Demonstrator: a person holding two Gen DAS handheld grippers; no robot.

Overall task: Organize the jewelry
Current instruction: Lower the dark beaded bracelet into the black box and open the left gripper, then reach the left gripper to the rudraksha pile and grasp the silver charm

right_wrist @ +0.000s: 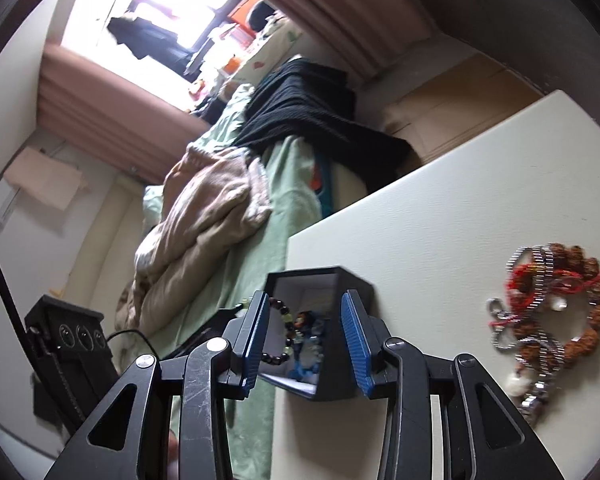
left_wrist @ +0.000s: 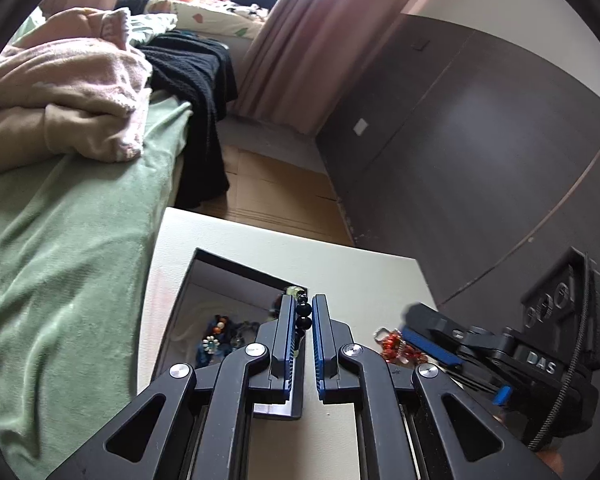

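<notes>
**Beaded bracelet held over the open jewelry box**

Left gripper (left_wrist: pixel 304 312) is clenched on a dark beaded bracelet (left_wrist: pixel 303 316), the beads pinched between its blue pads (left_wrist: pixel 289 336). I see it hanging right over the near right corner of the black jewelry box (left_wrist: pixel 204 264), which stands open on the white table (left_wrist: pixel 364 276) beside the green-covered bed (left_wrist: pixel 60 280). Blue and mixed bead pieces (left_wrist: pixel 216 336) lie inside the box.

Right gripper (right_wrist: pixel 306 332) has its jaws apart and nothing pressed between the pads; through the gap I look into the same box (right_wrist: pixel 340 276), with the bracelet (right_wrist: pixel 278 332) dangling just beside its left finger. To the right of the box, apart from it, a tangle of red cord, brown beads and silver chains (right_wrist: pixel 548 308) rests on the table (right_wrist: pixel 440 208).
</notes>
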